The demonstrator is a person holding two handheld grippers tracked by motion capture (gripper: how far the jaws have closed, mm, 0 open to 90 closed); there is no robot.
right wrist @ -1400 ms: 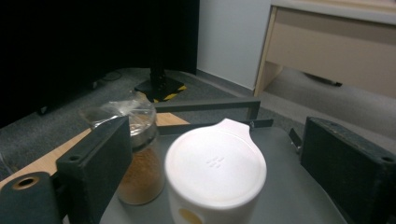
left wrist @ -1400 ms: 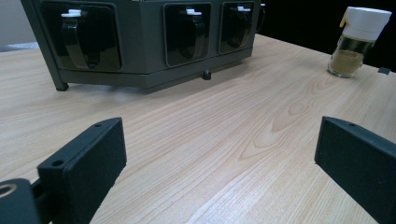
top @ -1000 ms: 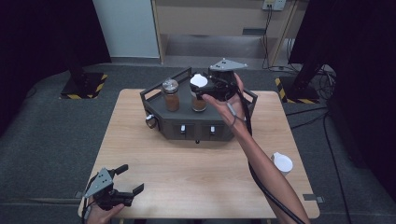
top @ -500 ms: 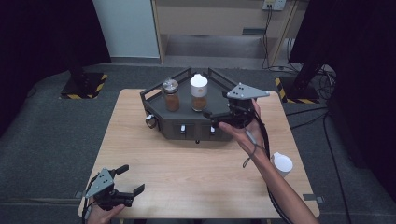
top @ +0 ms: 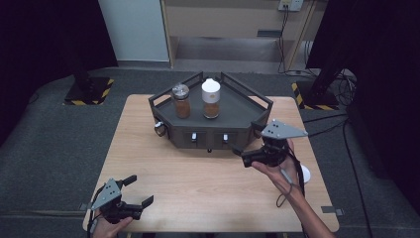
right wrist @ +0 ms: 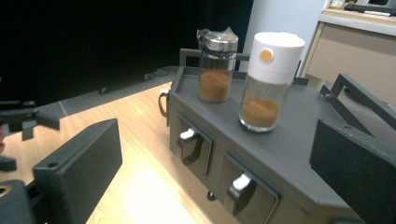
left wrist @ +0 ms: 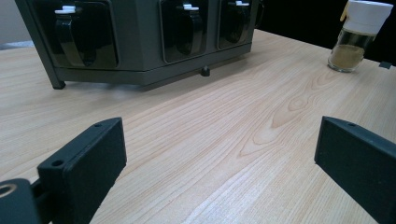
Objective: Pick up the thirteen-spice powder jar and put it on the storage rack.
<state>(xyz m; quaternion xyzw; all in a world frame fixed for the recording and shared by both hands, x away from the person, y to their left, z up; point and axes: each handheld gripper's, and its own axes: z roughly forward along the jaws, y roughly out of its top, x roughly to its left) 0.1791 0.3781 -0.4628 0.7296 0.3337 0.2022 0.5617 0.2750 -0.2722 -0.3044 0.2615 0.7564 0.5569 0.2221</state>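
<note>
- right gripper (top: 237, 151) hangs just off the rack's (top: 257, 101) front right corner, about 4 o'clock from the middle of the counter (top: 198, 183). jaws wide apart with nothing in them, looks like it's free for the next pick.
- white-capped jar (top: 210, 98) stands upright on top of the rack, just beside the clear-lidded jar (top: 181, 100) at its 9 o'clock. close but i can't tell if they touch. both hold brown powder and sit toward the back, so they won't tip off the front edge.
- in the right gripper view the jaws frame the white-capped jar (right wrist: 271, 79), so the camera's aimed straight at it.
- a third jar (left wrist: 359, 35) with a white cap stands on the counter out at the right edge, in the high view it's mostly hidden behind the right hand. my guess is it goes on the rack next.
- left gripper (top: 141, 191) is parked low at 7 o'clock near the front edge, jaws apart and empty, well clear of everything so it's out of the way.
</note>
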